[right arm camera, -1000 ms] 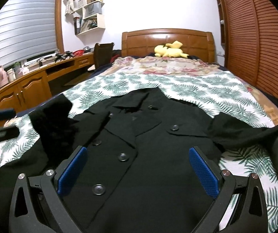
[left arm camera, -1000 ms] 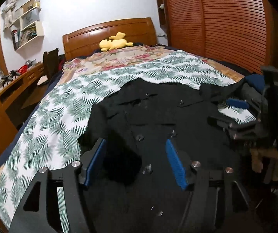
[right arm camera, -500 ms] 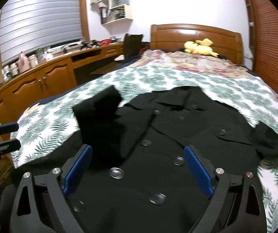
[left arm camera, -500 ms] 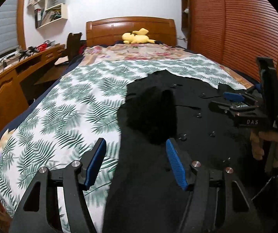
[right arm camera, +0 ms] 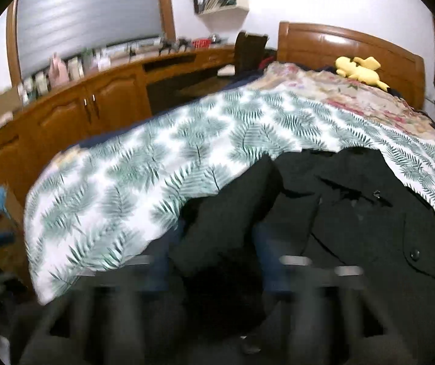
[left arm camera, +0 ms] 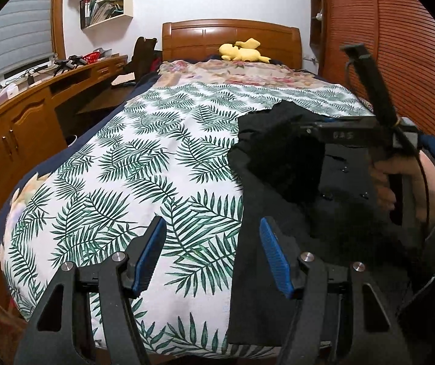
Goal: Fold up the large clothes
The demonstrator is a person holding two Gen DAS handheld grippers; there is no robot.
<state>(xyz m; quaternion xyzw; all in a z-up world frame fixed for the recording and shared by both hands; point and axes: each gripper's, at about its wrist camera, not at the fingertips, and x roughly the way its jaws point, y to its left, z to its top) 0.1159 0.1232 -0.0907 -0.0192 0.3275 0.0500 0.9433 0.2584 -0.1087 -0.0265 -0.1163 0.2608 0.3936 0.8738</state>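
The right tool (right arm camera: 214,243) is closing on the black coat's (right arm camera: 354,228) sleeve (left arm camera: 284,164) (blurred); the left tool (left arm camera: 214,252), spread and empty, should be steadying the hem.

Coat (left arm camera: 293,164) on bed (left arm camera: 144,164), plush toy (left arm camera: 243,52) behind by headboard (left arm camera: 229,35)

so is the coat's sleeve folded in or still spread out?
Folded in. The sleeve lies doubled over the coat front, with the right tool closing on it; the left tool is open.
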